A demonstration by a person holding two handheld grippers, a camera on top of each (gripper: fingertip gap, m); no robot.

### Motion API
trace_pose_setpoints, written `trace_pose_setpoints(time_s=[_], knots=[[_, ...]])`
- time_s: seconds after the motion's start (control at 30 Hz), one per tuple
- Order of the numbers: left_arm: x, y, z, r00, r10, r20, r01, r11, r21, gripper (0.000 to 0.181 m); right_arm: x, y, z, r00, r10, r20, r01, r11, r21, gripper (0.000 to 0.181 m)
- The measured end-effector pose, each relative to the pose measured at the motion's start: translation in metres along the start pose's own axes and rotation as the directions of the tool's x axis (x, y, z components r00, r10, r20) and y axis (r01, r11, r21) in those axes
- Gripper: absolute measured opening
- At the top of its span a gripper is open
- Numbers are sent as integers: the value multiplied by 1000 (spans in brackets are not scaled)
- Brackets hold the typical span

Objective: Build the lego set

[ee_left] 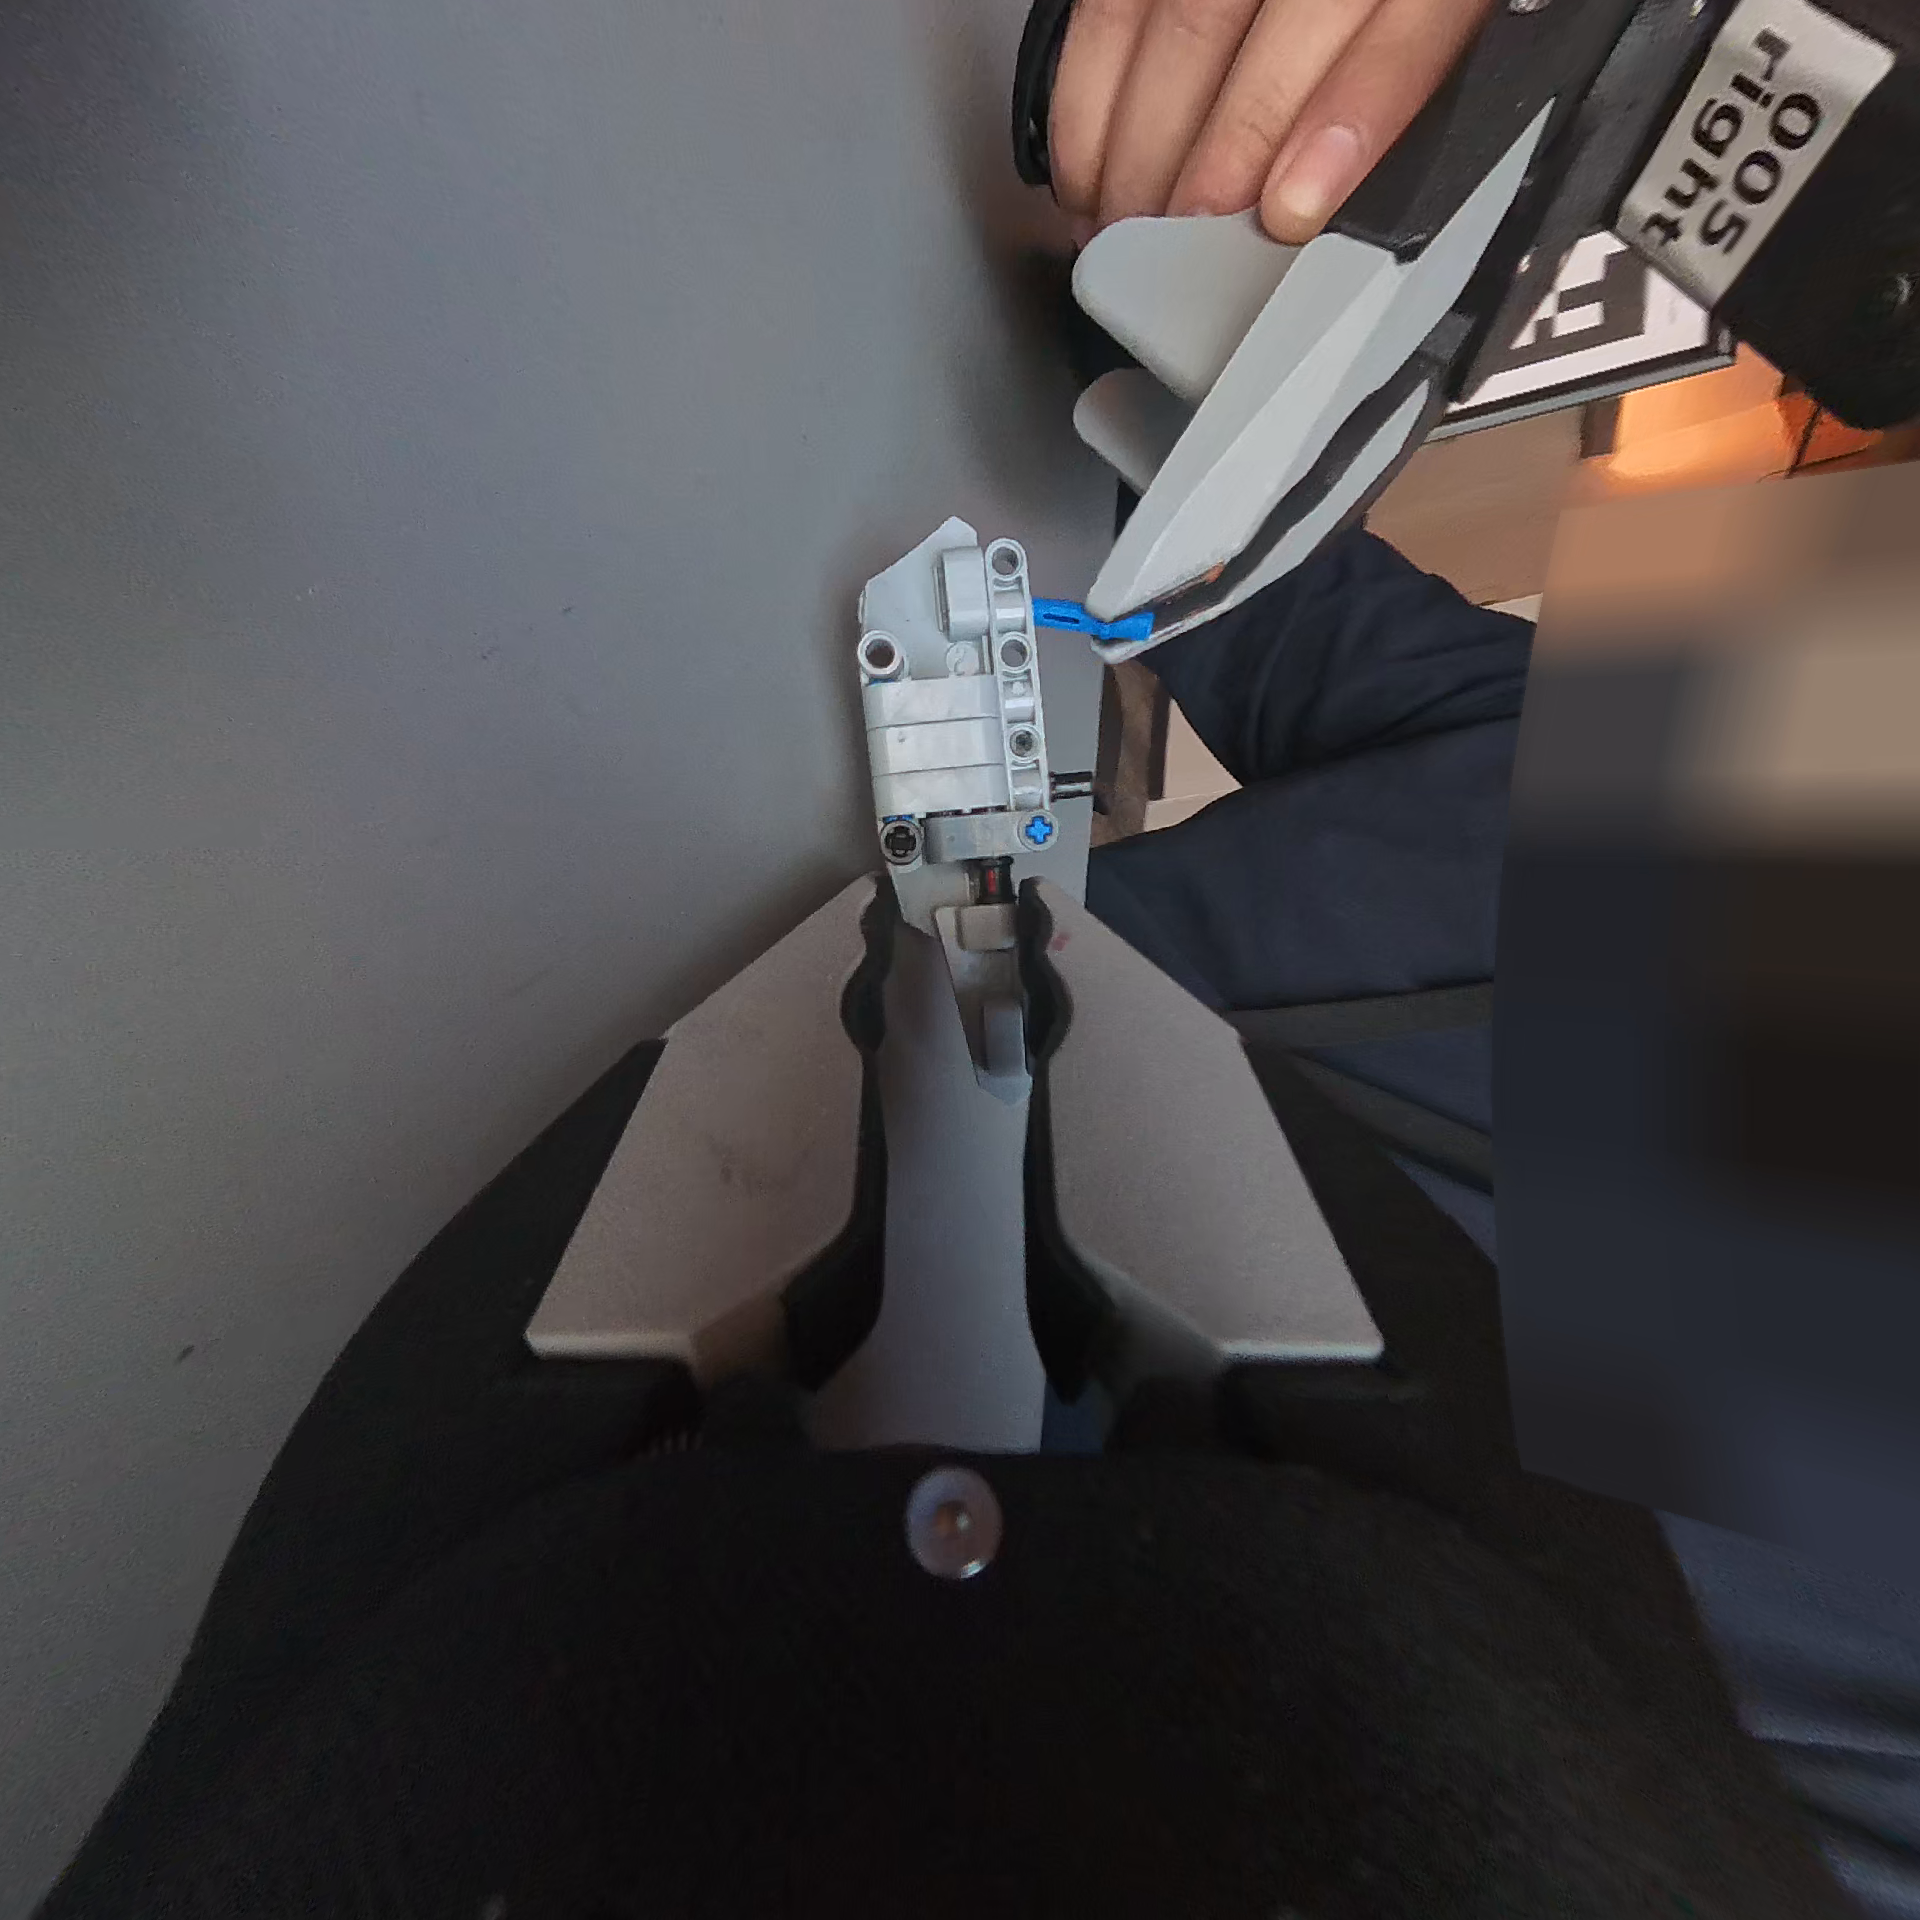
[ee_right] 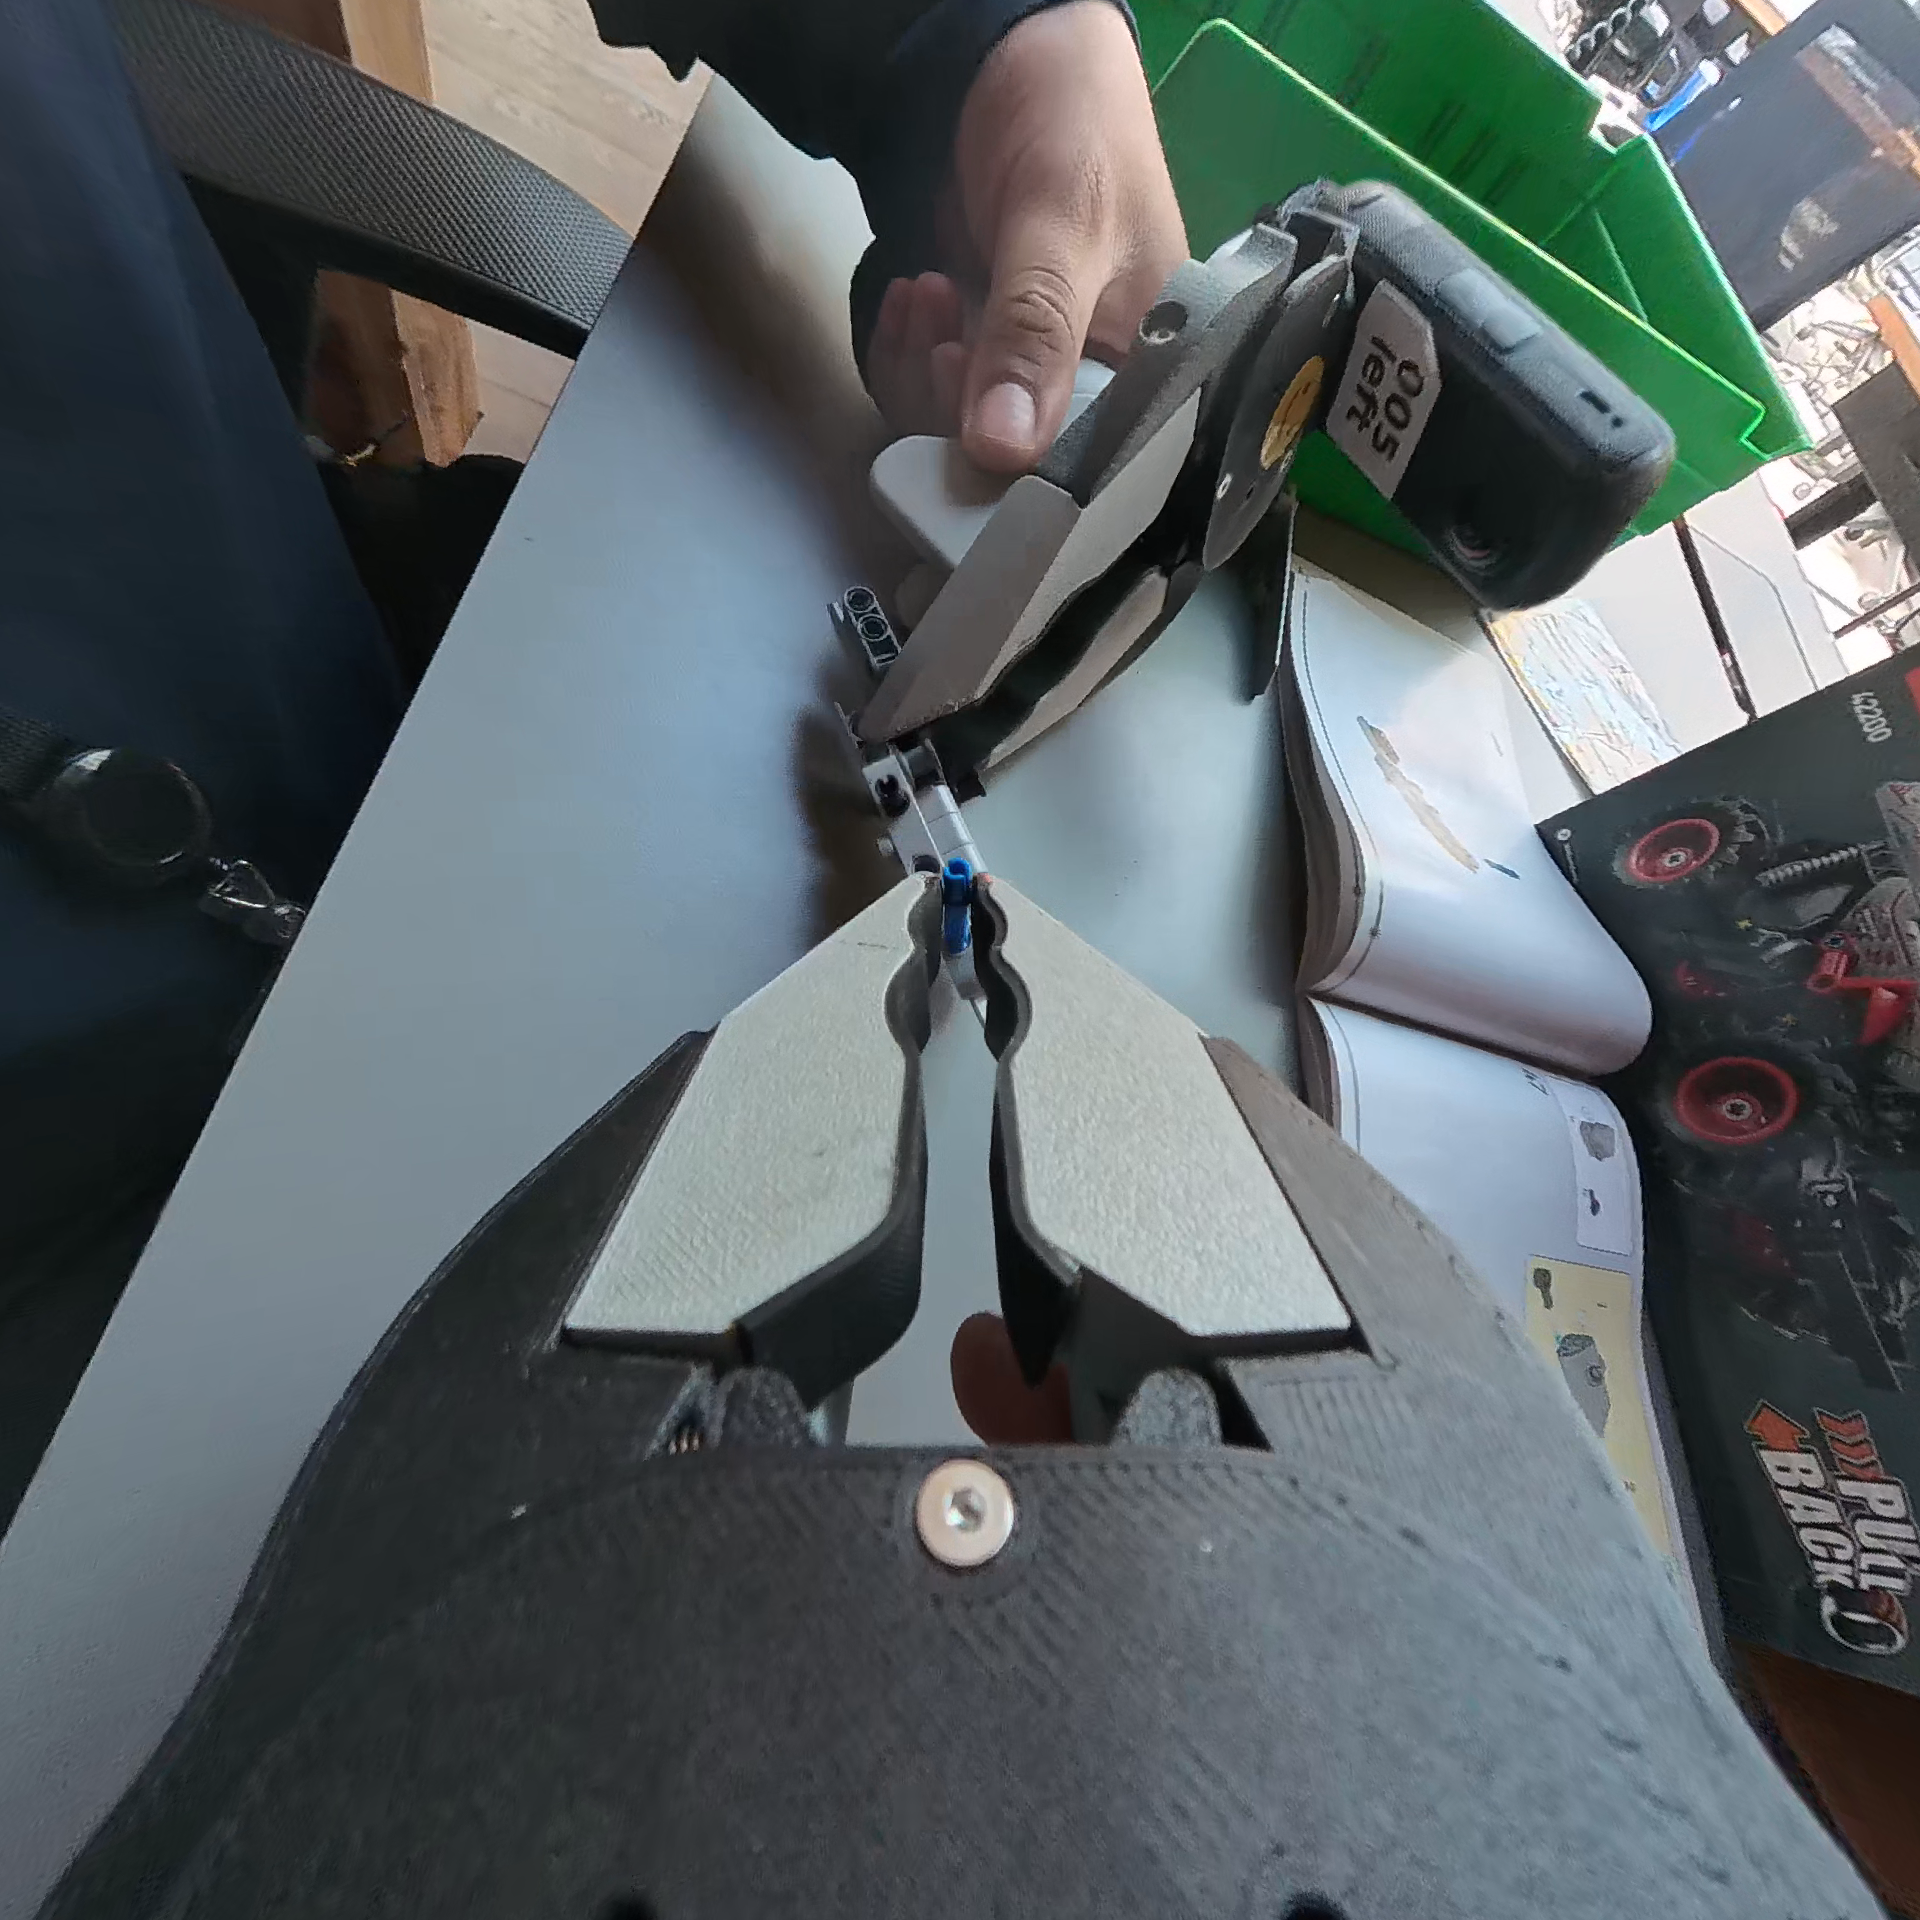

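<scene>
My left gripper is shut on the lower end of a light grey lego assembly and holds it above the grey table. The assembly has holed beams, a blue cross pin and a black pin. My right gripper comes in from the upper right, shut on a small blue pin whose free end touches the assembly's top right beam. In the right wrist view the right gripper pinches the blue pin against the assembly, which the left gripper holds from behind.
A dark holed lego piece lies on the table behind the left gripper. An open instruction booklet, a dark lego leaflet and a green bin are to the right. A chair armrest and a person's lap border the table edge. About 5 centimetres separates my left fingertips from my right.
</scene>
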State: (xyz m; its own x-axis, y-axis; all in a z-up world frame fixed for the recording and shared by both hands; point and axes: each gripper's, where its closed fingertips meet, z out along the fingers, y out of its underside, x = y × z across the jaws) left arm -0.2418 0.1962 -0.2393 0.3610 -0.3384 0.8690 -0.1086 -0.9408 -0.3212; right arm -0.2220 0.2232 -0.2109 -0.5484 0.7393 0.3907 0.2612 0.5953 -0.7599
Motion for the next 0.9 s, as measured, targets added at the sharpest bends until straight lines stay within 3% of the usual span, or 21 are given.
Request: trace_pose_setpoints(time_s=[0.3,0.53,0.67,0.8,0.9], knots=[[-12,-10,-17,960,131,249,-139,990,15,26,10,18,-6,998,57,-31,-59,997,-43,2],[10,-29,-29,879,277,389,-338,936,98,29,16,10,-18,987,145,-71,-143,989,32,2],[28,-42,-6,843,399,360,-446,893,55,29,12,-17,-29,980,190,-56,-178,969,173,2],[53,-47,21,859,475,190,-491,870,48,21,4,-46,-47,989,96,-113,-53,941,335,2],[72,-47,29,880,471,55,-474,876,86,15,1,-51,-55,985,72,-155,-8,926,377,2]])
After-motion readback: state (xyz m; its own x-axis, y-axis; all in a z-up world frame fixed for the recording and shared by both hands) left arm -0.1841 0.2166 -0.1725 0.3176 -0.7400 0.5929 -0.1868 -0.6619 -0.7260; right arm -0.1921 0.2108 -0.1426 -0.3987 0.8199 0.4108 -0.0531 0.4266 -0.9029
